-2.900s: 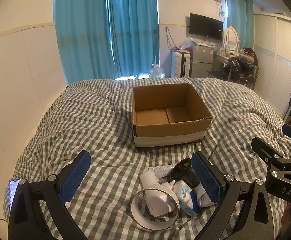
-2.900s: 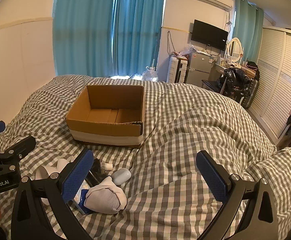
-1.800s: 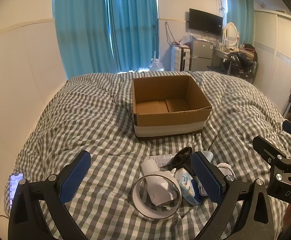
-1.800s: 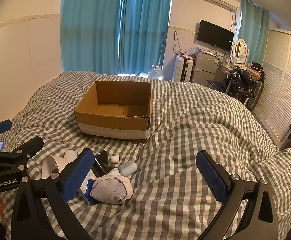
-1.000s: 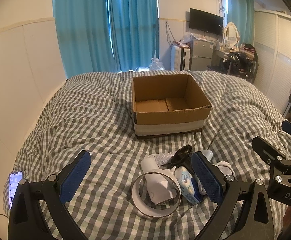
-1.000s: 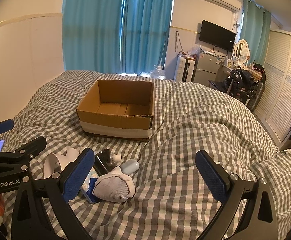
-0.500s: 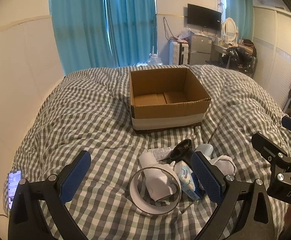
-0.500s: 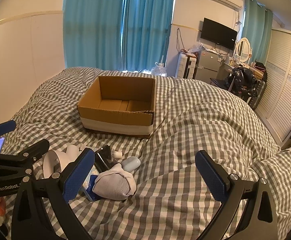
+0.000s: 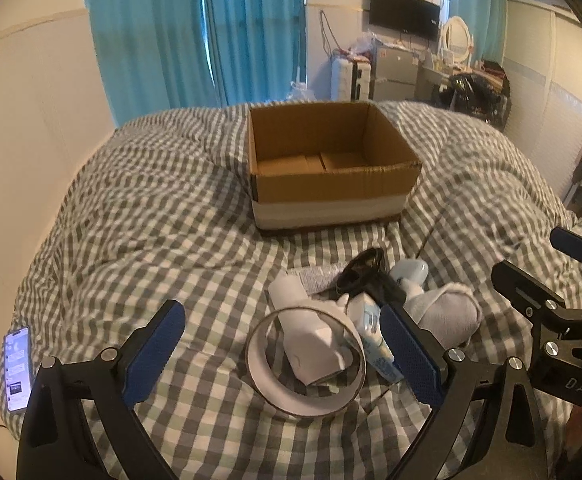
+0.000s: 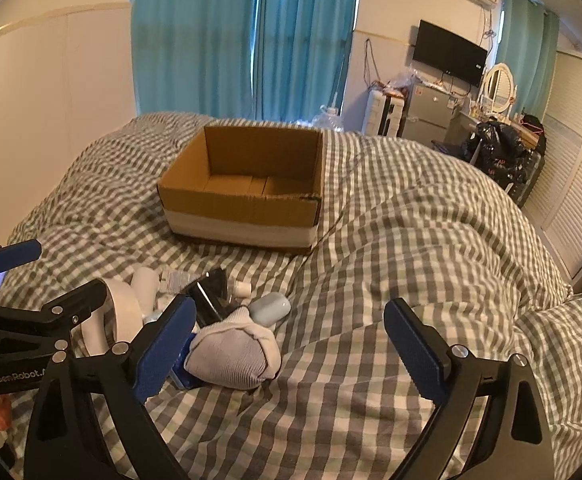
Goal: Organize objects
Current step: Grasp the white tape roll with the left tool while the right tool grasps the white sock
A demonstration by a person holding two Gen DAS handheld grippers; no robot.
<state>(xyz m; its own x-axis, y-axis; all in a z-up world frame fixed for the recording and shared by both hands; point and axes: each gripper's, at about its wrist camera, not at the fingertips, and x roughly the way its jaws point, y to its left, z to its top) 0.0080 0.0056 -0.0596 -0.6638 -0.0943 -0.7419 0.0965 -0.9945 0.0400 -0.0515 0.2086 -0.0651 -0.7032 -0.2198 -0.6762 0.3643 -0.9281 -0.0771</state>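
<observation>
I count one empty cardboard box [image 9: 331, 168], one tape ring [image 9: 305, 362], one grey sock bundle [image 10: 233, 354]. My left gripper [image 9: 283, 354] is spread empty; my right gripper [image 10: 287, 344] is closing, holding nothing.

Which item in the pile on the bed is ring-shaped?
The wide white tape roll, lying flat at the pile's near left edge with a white bottle poking through its hole. The rolled grey sock and pale blue oval case are solid lumps.
</observation>
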